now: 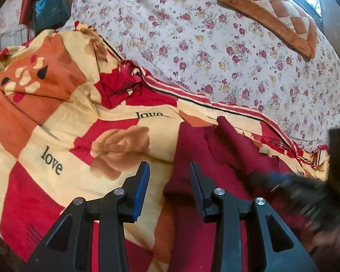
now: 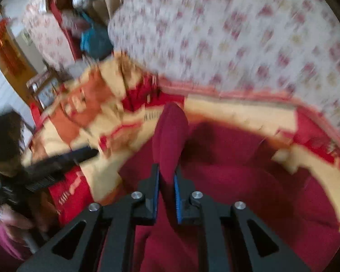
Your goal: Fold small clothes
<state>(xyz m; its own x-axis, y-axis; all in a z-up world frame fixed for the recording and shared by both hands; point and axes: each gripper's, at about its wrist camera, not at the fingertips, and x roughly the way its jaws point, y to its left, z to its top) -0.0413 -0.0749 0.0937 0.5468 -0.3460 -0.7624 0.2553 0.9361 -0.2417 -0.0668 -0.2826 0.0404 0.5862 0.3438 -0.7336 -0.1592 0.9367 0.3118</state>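
Observation:
A dark red garment lies crumpled on a yellow, orange and red "love" blanket. My left gripper is open and empty, hovering over the garment's left edge. In the right wrist view, which is motion-blurred, my right gripper is shut on a raised fold of the dark red garment, which stands up between the blue pads. The right gripper shows as a dark blur at the right of the left wrist view.
A floral white bedspread covers the bed beyond the blanket. An orange checked cushion lies at the far right. A teal bag and red items sit at the far left. The left gripper appears blurred in the right wrist view.

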